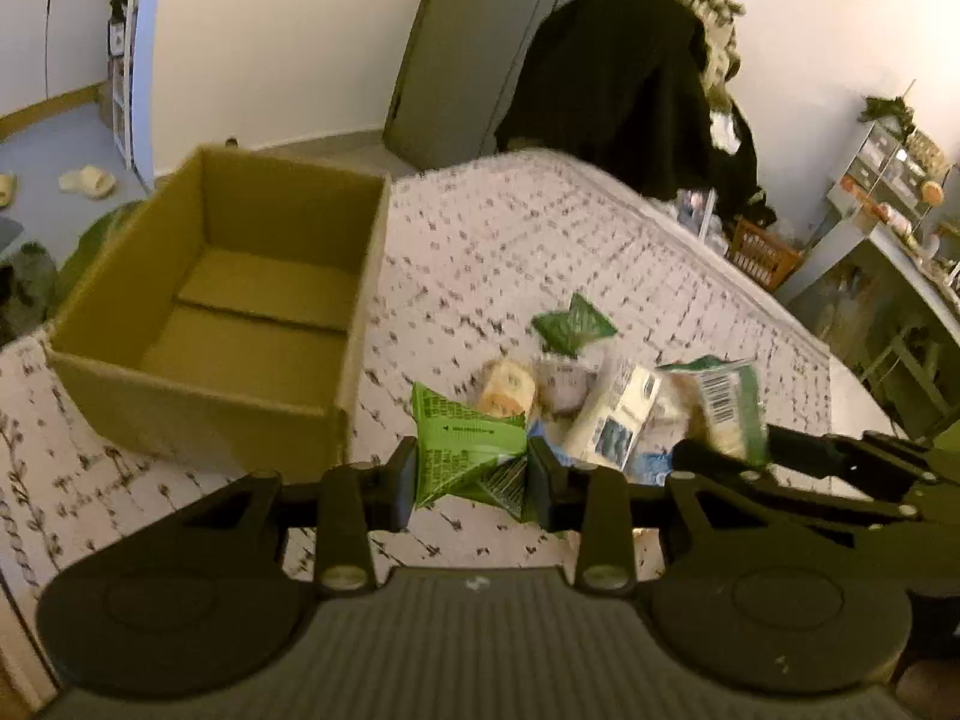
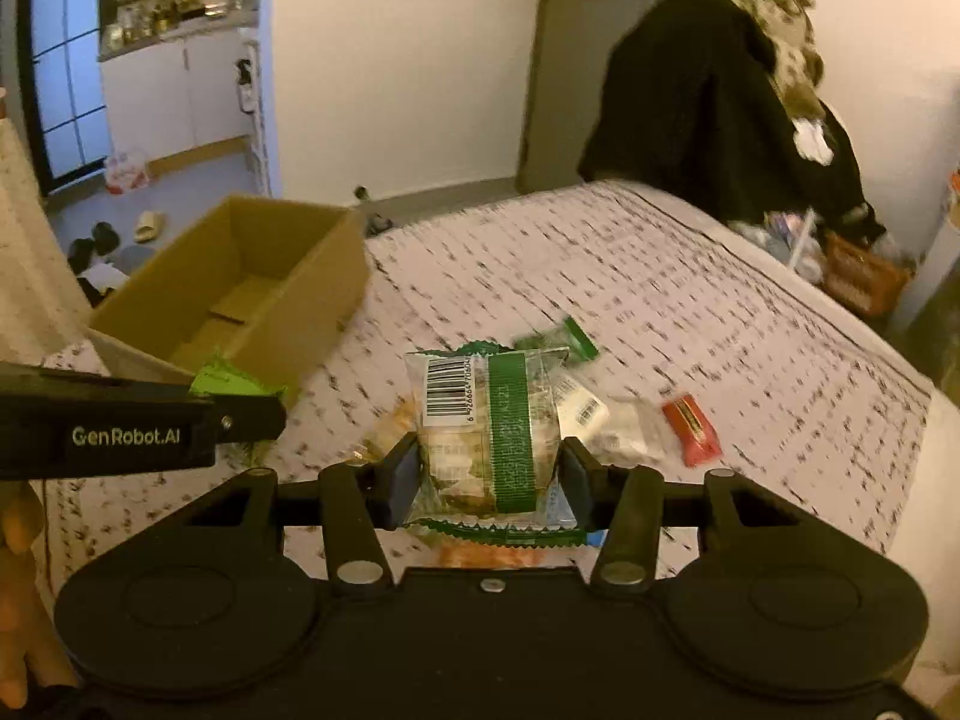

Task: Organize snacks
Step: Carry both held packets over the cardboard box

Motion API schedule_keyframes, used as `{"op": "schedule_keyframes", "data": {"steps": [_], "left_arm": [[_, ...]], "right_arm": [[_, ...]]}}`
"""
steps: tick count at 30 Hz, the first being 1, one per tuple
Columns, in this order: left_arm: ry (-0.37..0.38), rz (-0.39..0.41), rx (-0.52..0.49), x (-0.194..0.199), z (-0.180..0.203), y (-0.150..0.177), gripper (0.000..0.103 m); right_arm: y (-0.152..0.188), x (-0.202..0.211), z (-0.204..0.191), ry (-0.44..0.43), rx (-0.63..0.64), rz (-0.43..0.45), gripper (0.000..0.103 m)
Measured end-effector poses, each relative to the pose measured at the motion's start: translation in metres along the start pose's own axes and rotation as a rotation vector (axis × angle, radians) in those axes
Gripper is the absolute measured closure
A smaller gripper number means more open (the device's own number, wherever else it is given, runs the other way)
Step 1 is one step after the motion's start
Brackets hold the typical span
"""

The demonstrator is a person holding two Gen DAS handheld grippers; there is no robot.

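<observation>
My left gripper (image 1: 471, 474) pinches a crumpled bright green packet (image 1: 465, 444) printed with dark text, held just above the patterned bedspread (image 1: 510, 240). My right gripper (image 2: 489, 474) clamps a clear packet (image 2: 486, 426) with a green band and barcode, pale snack inside. Behind them lies a loose pile of snacks (image 1: 600, 396). The open cardboard box (image 1: 240, 300) sits to the left, near the pile.

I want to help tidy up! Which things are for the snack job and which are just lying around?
For the job: green packet in left gripper; clear barcode packet in right gripper; cardboard box; red packet.

Lying about: slippers; dark coat; orange basket.
</observation>
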State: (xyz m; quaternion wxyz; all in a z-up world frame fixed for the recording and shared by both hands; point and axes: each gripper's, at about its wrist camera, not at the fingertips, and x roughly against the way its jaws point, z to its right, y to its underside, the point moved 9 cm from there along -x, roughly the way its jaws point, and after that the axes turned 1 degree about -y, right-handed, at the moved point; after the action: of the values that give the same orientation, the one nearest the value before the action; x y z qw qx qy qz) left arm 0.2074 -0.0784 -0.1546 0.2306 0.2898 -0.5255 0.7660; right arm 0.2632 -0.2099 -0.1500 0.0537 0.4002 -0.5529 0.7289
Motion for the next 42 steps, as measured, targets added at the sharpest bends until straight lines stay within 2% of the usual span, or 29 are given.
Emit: {"op": "schedule_keyframes", "data": {"steps": [11, 14, 25, 34, 42], "left_arm": [[-0.024, 0.091, 0.008, 0.044, -0.028, -0.029, 0.067], [-0.042, 0.108, -0.009, 0.05, -0.035, -0.037, 0.067], [-0.077, 0.146, 0.055, 0.063, -0.077, -0.057, 0.067], [-0.097, 0.158, 0.061, 0.05, -0.101, -0.078, 0.067], [-0.108, 0.117, 0.122, 0.023, -0.123, -0.082, 0.067]], "right_arm": [[-0.026, 0.005, -0.029, -0.027, -0.05, 0.064, 0.055], [-0.029, 0.003, -0.041, -0.039, -0.054, 0.071, 0.055], [-0.042, -0.008, -0.067, -0.088, -0.114, 0.096, 0.055], [-0.056, -0.022, -0.097, -0.167, -0.135, 0.121, 0.055], [-0.061, -0.045, -0.111, -0.199, -0.163, 0.109, 0.055]]}}
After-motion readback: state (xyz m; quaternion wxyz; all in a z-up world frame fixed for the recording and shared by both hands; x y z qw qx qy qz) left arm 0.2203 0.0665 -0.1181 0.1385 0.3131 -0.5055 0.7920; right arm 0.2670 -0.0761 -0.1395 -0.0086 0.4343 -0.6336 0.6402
